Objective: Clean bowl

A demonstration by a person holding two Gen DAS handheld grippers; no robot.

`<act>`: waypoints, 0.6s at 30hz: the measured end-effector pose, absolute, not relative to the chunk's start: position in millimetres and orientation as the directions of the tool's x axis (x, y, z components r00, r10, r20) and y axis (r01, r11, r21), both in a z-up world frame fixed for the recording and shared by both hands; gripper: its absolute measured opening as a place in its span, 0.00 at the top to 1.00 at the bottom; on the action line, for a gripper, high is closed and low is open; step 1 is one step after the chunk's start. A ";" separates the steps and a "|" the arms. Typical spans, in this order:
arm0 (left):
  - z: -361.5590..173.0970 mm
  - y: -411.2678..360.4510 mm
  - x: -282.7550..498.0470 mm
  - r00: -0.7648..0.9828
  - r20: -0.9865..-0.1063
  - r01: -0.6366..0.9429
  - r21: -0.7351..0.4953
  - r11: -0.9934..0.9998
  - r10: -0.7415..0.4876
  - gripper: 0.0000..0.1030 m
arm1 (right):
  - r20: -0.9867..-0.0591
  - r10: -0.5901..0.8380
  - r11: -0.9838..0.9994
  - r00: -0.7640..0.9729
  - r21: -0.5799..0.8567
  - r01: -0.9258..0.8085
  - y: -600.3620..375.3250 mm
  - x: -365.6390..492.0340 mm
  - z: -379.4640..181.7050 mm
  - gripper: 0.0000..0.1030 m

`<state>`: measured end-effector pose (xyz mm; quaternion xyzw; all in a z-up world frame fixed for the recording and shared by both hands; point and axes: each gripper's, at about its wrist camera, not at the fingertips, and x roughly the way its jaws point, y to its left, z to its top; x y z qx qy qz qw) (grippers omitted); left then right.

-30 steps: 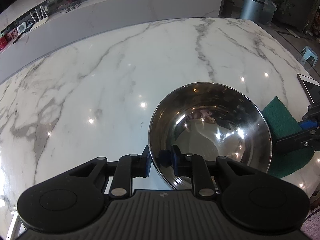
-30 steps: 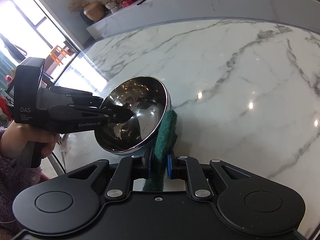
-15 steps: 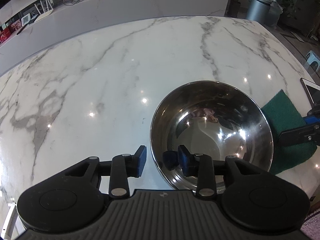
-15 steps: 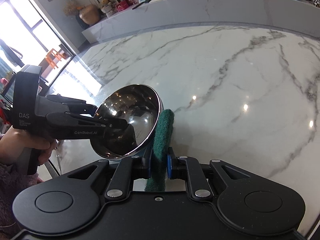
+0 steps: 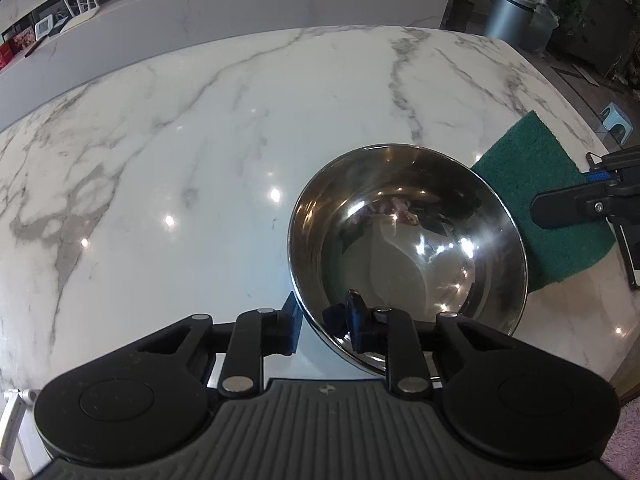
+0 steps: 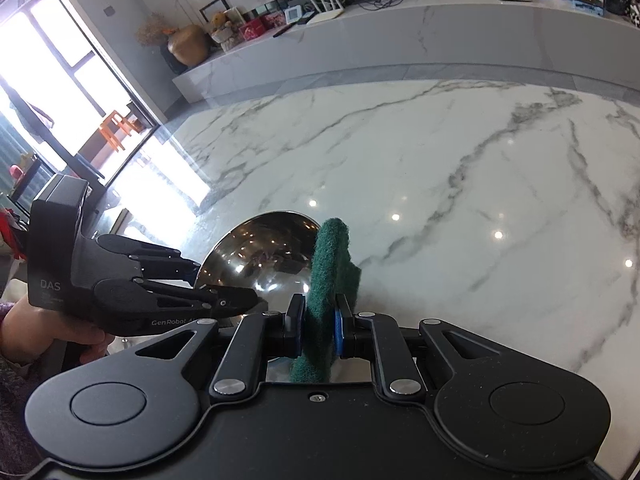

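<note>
Straddling bowl (image 5: 408, 236) rim, left tongs (image 5: 322, 326) closing; right tongs (image 6: 318, 326) pinch scouring pad (image 6: 330, 264).

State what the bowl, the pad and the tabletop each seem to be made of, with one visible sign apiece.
Bowl: polished metal, likely stainless steel; its inside mirrors the room.
Pad: green, coarse, fuzzy scouring fibre, probably synthetic; matte, with frayed edges.
Tabletop: glossy white stone with grey veins, marble or a look-alike; lamps reflect as sharp spots.

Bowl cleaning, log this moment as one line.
left gripper: fingers closing on steel bowl rim | right gripper: holds green scouring pad beside bowl | marble table | scrubbing: not started
</note>
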<state>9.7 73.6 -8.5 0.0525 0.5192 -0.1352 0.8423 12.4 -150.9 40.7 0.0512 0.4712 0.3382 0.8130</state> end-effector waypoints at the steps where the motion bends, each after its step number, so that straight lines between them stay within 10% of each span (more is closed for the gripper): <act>1: -8.4 73.0 10.8 0.429 -0.887 0.291 -0.043 0.956 -0.170 0.79 | -0.734 0.599 0.765 0.320 0.405 -0.501 -150.7 11.5 39.0 0.87; 18: -7.6 61.1 10.6 0.439 -0.876 0.405 -0.007 0.914 -0.201 0.79 | -0.725 0.599 0.776 0.340 0.421 -0.469 -163.5 15.3 45.2 0.87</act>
